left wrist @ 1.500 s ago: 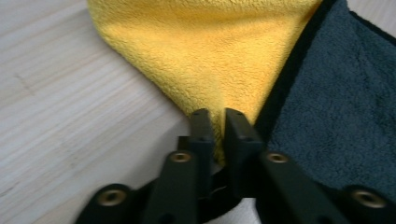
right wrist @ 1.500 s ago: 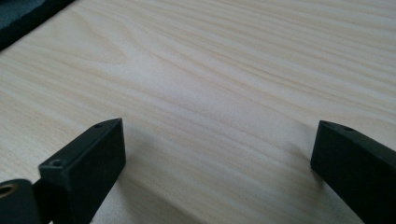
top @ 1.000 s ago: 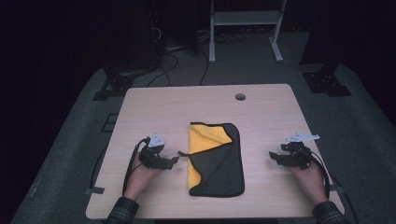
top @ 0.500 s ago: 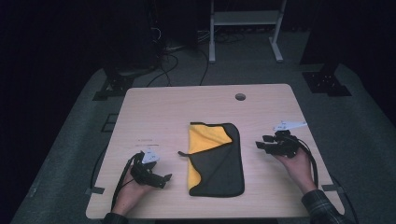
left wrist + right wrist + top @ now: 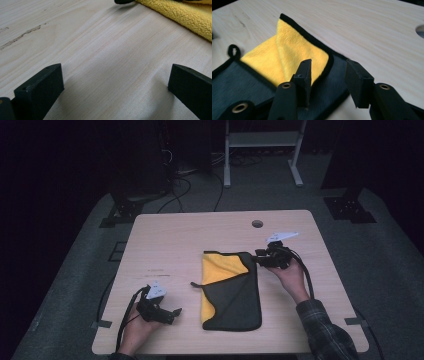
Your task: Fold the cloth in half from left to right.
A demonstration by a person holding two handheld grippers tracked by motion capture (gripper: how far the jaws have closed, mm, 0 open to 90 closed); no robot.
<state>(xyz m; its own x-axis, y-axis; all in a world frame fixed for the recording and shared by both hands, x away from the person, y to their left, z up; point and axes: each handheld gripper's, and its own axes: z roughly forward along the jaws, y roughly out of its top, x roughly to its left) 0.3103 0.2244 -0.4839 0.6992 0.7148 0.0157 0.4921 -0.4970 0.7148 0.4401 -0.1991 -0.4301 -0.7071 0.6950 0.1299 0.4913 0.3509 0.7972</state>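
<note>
A folded cloth [image 5: 230,292], yellow inside and dark grey outside with black trim, lies in the middle of the wooden table [image 5: 175,240]. My right gripper [image 5: 257,258] is at the cloth's far right corner. In the right gripper view its jaws [image 5: 329,72] straddle that corner of the cloth [image 5: 294,50]; they have just been closing, but a gap remains. My left gripper [image 5: 172,314] rests low near the front left, apart from the cloth. Its jaws [image 5: 115,77] stand wide, having just been opening, with bare wood between them and the cloth's yellow edge [image 5: 180,17] ahead.
A round cable hole [image 5: 257,223] sits near the table's far edge. A small black loop [image 5: 194,284] sticks out from the cloth's left side. Behind the table are cables and a metal stand [image 5: 260,150] on the dark floor.
My right gripper has moved left and away from me, from the table's right side to the cloth's far right corner. My left gripper has slid toward the near edge.
</note>
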